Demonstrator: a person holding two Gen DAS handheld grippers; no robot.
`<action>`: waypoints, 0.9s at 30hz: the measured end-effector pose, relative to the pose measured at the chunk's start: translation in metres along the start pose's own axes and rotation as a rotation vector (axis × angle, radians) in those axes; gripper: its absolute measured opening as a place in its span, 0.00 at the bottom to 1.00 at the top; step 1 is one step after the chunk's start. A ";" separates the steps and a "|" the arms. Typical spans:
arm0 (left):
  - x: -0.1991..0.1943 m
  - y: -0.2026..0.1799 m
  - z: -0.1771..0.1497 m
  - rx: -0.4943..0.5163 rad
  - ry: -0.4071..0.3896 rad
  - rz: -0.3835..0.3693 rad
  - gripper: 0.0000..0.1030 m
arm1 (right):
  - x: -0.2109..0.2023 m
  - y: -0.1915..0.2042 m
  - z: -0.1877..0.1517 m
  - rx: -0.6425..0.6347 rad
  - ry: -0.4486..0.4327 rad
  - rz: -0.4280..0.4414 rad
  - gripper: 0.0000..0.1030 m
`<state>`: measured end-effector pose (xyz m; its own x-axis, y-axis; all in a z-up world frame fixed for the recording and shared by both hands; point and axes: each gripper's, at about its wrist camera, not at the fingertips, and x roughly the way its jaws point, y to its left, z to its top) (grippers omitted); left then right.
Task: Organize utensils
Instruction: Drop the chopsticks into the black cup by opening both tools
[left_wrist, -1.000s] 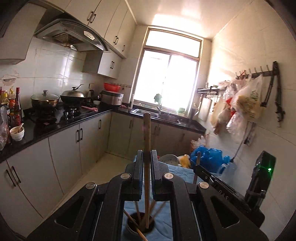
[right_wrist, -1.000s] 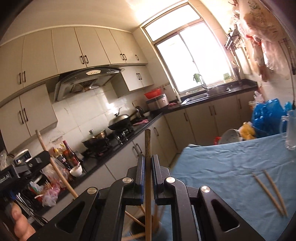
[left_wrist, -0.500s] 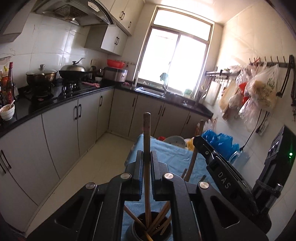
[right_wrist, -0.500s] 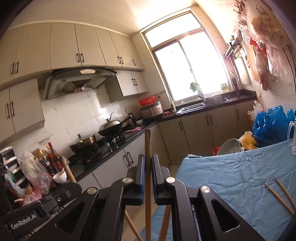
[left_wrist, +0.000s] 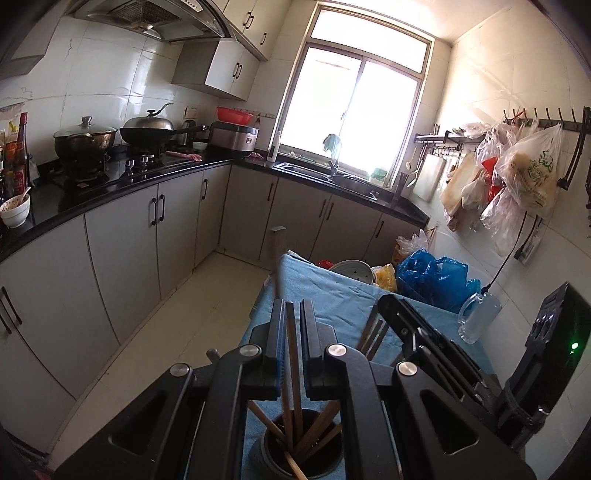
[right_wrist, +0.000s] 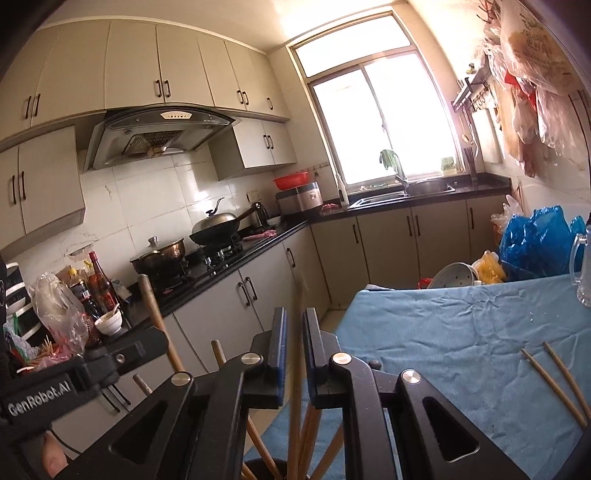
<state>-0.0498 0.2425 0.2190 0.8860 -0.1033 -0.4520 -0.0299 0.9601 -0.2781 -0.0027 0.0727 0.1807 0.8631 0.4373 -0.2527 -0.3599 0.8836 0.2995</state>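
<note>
Both grippers have dropped toward the dark round utensil cup since a second ago; right gripper has just been opening its jaws, blurred brown wooden chopstick slipping loose between them, likely let go to fall into the cup; left gripper clamped near-closed on another brown chopstick, tip already inside the cup; two loose chopsticks lie on blue cloth right of the cup, probably next.
</note>
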 end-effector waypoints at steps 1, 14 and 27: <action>-0.002 0.000 0.002 -0.002 -0.002 -0.002 0.07 | -0.002 -0.001 0.000 -0.001 -0.001 -0.001 0.25; -0.070 -0.015 0.000 0.068 -0.128 0.196 0.39 | -0.051 -0.014 0.007 0.012 -0.047 -0.016 0.51; -0.113 -0.078 -0.031 0.188 -0.136 0.240 0.54 | -0.112 -0.051 -0.006 0.026 -0.049 -0.099 0.61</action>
<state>-0.1615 0.1709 0.2657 0.9182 0.1554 -0.3645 -0.1707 0.9853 -0.0100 -0.0835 -0.0202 0.1888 0.9105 0.3385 -0.2374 -0.2629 0.9172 0.2995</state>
